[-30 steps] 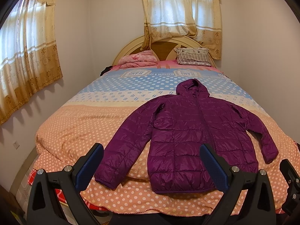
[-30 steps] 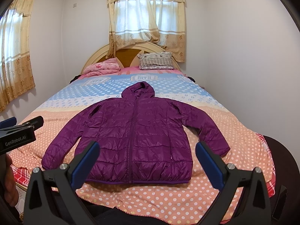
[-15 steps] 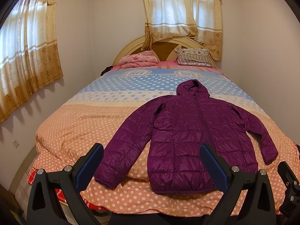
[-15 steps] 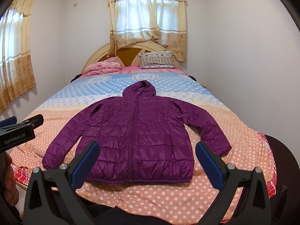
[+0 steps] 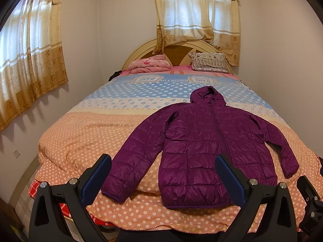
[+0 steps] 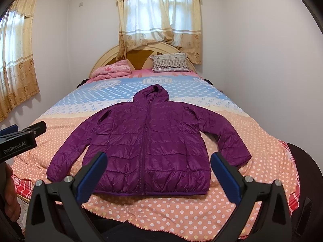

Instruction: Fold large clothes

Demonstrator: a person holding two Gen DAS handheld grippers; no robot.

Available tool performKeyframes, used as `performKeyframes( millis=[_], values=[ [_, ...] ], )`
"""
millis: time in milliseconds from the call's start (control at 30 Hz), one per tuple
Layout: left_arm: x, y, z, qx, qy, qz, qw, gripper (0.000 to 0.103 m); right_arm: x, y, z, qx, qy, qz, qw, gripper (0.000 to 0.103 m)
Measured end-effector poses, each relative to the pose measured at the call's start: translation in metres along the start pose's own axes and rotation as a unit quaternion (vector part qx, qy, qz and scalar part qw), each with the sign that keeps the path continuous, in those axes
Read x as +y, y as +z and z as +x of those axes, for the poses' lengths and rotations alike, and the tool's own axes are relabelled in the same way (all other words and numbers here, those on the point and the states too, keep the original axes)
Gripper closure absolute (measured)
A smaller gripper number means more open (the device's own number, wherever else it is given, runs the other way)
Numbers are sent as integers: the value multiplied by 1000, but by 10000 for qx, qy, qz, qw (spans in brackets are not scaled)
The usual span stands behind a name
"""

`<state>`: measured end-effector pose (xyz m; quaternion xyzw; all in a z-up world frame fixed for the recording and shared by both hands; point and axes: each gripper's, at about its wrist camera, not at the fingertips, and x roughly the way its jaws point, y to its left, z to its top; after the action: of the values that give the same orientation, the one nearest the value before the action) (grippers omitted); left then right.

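Both released, empty: left tool (image 5: 161,173) and right tool (image 6: 159,167), hovering short of the purple quilted hooded puffer jacket (image 6: 149,141) spread flat, zipped, ahead on the polka-dot bed (image 6: 181,207). Best begun at sleeve cuffs, pinching only the top layer, folding inward evenly.

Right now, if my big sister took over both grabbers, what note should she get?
Left gripper: open, empty, hovering off the foot of the bed.
Right gripper: open, empty, same height.
The purple quilted hooded jacket lies flat, front up, zipped, sleeves spread, hood toward the arched wooden headboard, on the polka-dot bedspread.
Done: jacket laid out.
Left: every fold. Probably start by bringing a sleeve in across the body.
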<state>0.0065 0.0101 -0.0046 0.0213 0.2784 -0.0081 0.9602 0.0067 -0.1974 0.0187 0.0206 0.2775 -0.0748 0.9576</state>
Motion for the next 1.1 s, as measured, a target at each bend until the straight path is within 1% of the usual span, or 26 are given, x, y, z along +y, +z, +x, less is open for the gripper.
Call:
performKeyframes(
  millis=[967, 1100],
  values=[
    [-1, -1, 1, 11, -9, -11, 10000, 1, 1, -3, 2, 51, 47, 23, 10000, 0],
    [-3, -5, 10, 90, -15, -13, 10000, 1, -2, -5, 8, 97, 144, 97, 9998, 0]
  ],
)
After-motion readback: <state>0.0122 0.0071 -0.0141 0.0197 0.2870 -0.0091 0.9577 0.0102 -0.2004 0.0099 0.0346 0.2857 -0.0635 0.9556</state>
